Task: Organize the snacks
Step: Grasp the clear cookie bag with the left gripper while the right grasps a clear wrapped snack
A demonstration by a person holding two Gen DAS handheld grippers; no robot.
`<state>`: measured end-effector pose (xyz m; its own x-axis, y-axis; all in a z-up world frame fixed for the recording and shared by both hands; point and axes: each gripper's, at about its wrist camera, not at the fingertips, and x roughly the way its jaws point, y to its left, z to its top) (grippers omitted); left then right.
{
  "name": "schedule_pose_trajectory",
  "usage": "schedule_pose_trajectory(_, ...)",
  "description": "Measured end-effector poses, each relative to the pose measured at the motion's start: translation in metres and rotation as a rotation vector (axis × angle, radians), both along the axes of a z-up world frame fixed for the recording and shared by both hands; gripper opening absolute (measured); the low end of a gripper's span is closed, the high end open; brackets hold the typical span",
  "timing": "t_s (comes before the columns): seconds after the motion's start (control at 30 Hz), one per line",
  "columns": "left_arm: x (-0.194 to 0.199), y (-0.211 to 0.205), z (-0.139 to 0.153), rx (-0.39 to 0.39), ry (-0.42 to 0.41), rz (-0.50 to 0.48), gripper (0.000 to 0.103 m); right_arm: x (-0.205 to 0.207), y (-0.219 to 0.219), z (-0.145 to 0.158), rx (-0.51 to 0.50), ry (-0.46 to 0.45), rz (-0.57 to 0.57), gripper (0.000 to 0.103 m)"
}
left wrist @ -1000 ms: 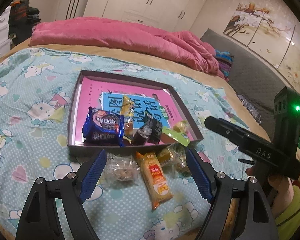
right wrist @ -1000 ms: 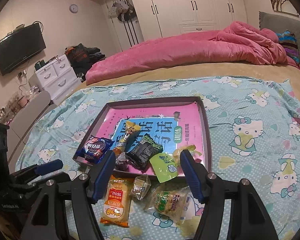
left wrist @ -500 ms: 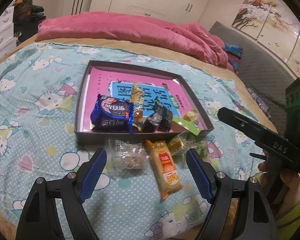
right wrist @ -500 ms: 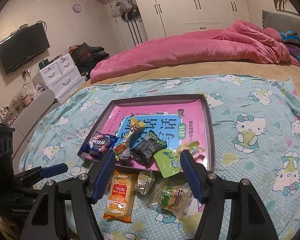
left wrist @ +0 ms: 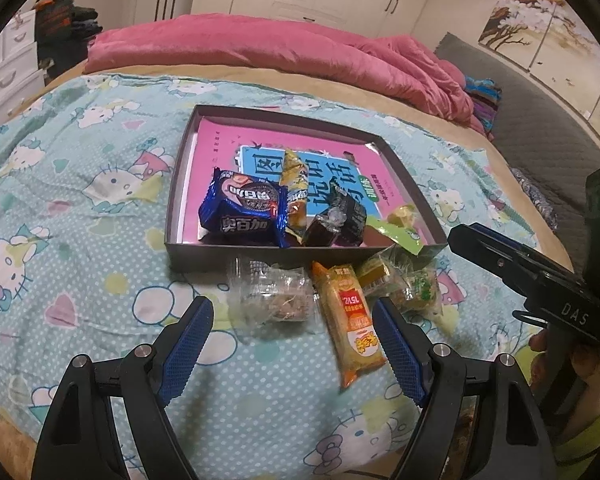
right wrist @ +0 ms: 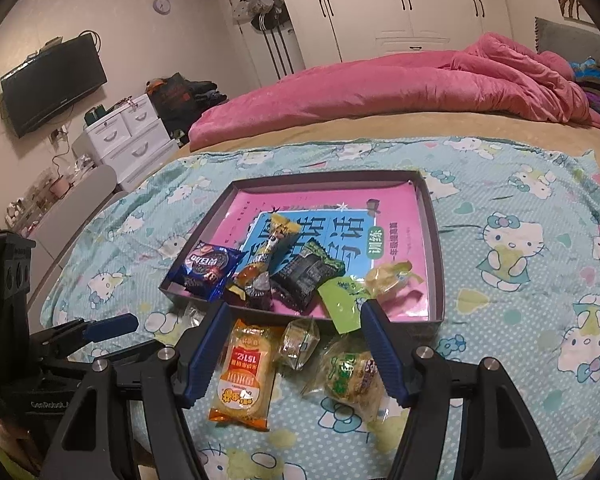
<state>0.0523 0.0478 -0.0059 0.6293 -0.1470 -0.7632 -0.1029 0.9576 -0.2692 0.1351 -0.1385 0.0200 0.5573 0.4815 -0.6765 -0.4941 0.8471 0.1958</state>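
Fingers of the left gripper (left wrist: 292,344) stand wide apart and empty above the bedsheet (left wrist: 80,280), with a clear packet (left wrist: 272,298) and an orange packet (left wrist: 350,322) lying loose on the sheet between and just beyond them. Fingers of the right gripper (right wrist: 296,354) are also parted and hold nothing; the orange packet, a small clear-wrapped sweet (right wrist: 299,343) and a green-printed packet (right wrist: 352,372) lie between them.

Just past these four loose snacks sits the tray (left wrist: 172,216), whose near wall stands between them and its inside. A pink book (left wrist: 220,148) lines the tray floor. On it, crowded toward the near edge, lie a blue cookie pack (left wrist: 244,214), a long yellow bar (left wrist: 296,184), a black packet (left wrist: 350,212), a dark sweet (left wrist: 322,228), a green pouch (right wrist: 340,304) overhanging the near wall, and a yellow-wrapped sweet (right wrist: 392,280).

Far behind lies a pink duvet (left wrist: 300,52).

Only the right view shows the TV (right wrist: 52,84), wall clock (right wrist: 162,5) and white drawers (right wrist: 128,136); only the left view shows the wall painting (left wrist: 540,28). Each view catches the other gripper at its edge.
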Motion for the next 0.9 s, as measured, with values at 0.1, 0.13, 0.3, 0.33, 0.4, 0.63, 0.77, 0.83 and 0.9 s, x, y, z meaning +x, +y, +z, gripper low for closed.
schedule_pose_trajectory(0.1,0.001,-0.002,-0.004,0.009,0.012,-0.003,0.083,-0.001,0.001,-0.003,-0.005,0.006,0.008,0.067)
schedule_pose_trajectory(0.13,0.001,-0.002,-0.005,0.01,0.015,-0.004,0.083,-0.001,0.002,-0.004,-0.005,0.008,0.012,0.067)
schedule_pose_trajectory(0.3,0.003,-0.002,-0.01,0.009,0.026,-0.01,0.083,-0.003,0.006,-0.011,-0.02,0.028,0.033,0.067)
schedule_pose_trajectory(0.33,0.004,-0.002,-0.01,0.008,0.027,-0.01,0.083,-0.003,0.008,-0.012,-0.022,0.03,0.036,0.067)
schedule_pose_trajectory(0.4,0.004,-0.001,-0.012,0.004,0.031,-0.009,0.083,-0.004,0.01,-0.016,-0.028,0.036,0.042,0.067)
schedule_pose_trajectory(0.63,0.009,0.004,-0.023,-0.005,0.055,-0.007,0.083,-0.004,0.016,-0.026,-0.036,0.067,0.055,0.067)
schedule_pose_trajectory(0.77,0.013,0.006,-0.029,-0.011,0.069,-0.006,0.083,-0.003,0.018,-0.031,-0.038,0.077,0.058,0.067)
schedule_pose_trajectory(0.83,0.014,0.007,-0.032,-0.008,0.073,-0.008,0.083,-0.002,0.02,-0.034,-0.04,0.086,0.06,0.067)
schedule_pose_trajectory(0.9,0.016,0.007,-0.035,-0.005,0.078,-0.009,0.083,-0.001,0.021,-0.037,-0.043,0.09,0.059,0.067)
